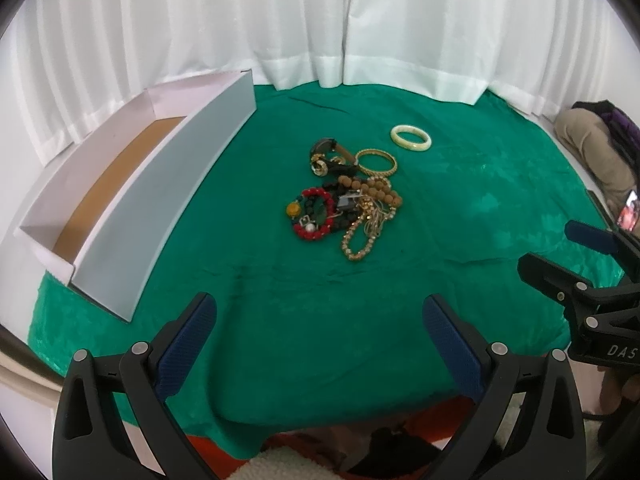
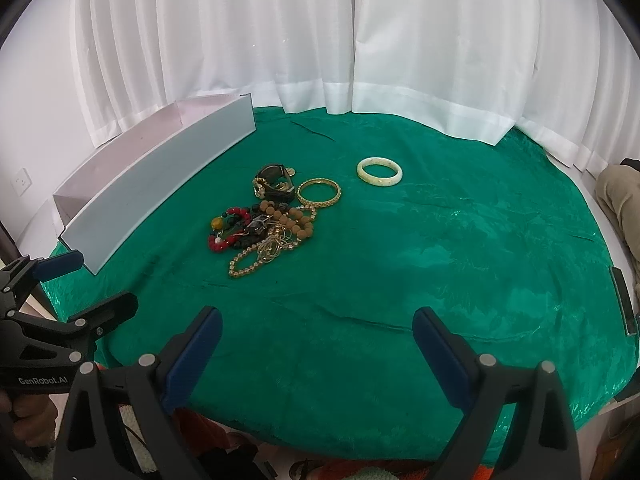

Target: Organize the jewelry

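A tangled pile of jewelry [image 1: 344,200] lies mid-table on the green cloth [image 1: 320,300]: red bead bracelet [image 1: 316,216], brown wooden beads [image 1: 372,188], gold chains [image 1: 364,232], a watch [image 1: 328,156] and a gold bangle [image 1: 376,162]. A pale jade bangle [image 1: 411,137] lies apart, far right of the pile. It also shows in the right wrist view [image 2: 379,171], as does the pile [image 2: 268,220]. My left gripper [image 1: 320,320] is open and empty, near the front edge. My right gripper [image 2: 316,332] is open and empty, also at the front.
A long white open box [image 1: 132,204] with a brown floor stands at the left; it also shows in the right wrist view [image 2: 160,176]. White curtains [image 1: 320,20] hang behind. A phone [image 2: 622,300] lies at the right table edge. A person's leg [image 1: 592,148] is far right.
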`<state>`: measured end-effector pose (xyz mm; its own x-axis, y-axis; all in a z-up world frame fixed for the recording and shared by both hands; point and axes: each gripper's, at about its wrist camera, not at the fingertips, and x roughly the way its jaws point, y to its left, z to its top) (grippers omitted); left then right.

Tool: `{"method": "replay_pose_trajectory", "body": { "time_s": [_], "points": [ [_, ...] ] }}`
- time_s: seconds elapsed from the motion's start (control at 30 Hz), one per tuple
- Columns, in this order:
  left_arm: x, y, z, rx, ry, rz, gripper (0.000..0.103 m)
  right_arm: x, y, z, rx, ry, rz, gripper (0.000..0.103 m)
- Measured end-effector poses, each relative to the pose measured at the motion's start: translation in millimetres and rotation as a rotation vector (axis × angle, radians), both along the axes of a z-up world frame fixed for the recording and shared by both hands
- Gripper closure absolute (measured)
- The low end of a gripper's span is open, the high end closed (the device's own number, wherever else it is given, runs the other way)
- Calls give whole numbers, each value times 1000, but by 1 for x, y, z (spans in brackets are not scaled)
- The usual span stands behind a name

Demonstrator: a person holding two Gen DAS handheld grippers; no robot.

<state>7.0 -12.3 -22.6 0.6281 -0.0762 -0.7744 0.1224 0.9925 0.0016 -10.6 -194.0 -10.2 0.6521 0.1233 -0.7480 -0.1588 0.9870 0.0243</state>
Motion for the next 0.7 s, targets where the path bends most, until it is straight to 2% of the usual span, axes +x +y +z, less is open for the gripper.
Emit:
{"method": "replay_pose_trajectory", "body": {
  "time_s": [0.7],
  "points": [
    [8,5,-3,-8,5,6,0,10,-9,-7,17,25,-20,5]
  ]
}}
